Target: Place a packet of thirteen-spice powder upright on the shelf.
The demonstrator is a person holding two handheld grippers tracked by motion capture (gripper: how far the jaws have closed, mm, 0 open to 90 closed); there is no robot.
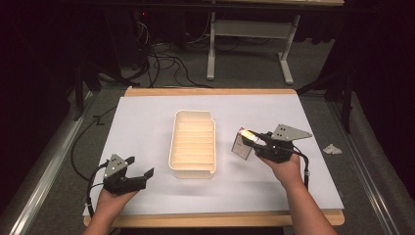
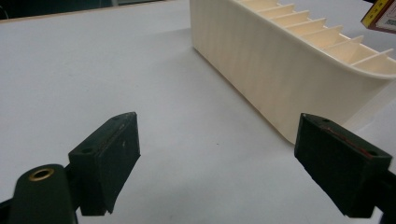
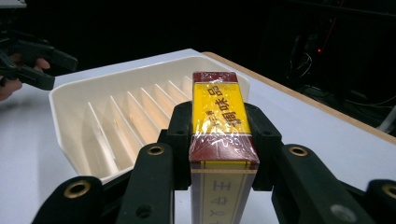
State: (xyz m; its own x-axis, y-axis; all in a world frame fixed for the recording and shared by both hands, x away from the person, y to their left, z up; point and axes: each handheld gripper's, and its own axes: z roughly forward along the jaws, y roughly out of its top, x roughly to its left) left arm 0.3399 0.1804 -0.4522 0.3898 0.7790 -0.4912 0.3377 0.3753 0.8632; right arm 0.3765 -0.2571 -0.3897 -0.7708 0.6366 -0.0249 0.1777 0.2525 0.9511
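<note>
Right gripper (image 3: 219, 140) clamped tight on a wrapped box (image 3: 220, 122), yellow face with dark red ends, printed characters running along it, pads pressing both long sides. Held up off the counter (image 1: 147, 112), just beside the right wall of the cream slotted tray (image 1: 193, 169), apart from it, tilted with one end angled toward the tray. From the right gripper view, box lying lengthwise between the jaws, far end pointing over the tray's near rim, thin dividers (image 3: 119, 123) lined up inside beyond it. Plastic wrap catching glare on the box top. Over on the tray's left, near its front corner, left gripper (image 1: 138, 169) sitting low by the counter, jaws spread wide with nothing between them. In the left gripper view, bare white surface between the two black pads (image 2: 109, 158), tray's long side wall (image 2: 261, 65) rising just ahead on the right, a corner of the box (image 2: 380, 16) peeking in past the tray's far edge. Tray itself set in the middle of the white sheet, long axis running away from the person, slots open upward. A small crumpled scrap (image 1: 333, 149) off the sheet on the grey surround, well apart to the right of the tray.
</note>
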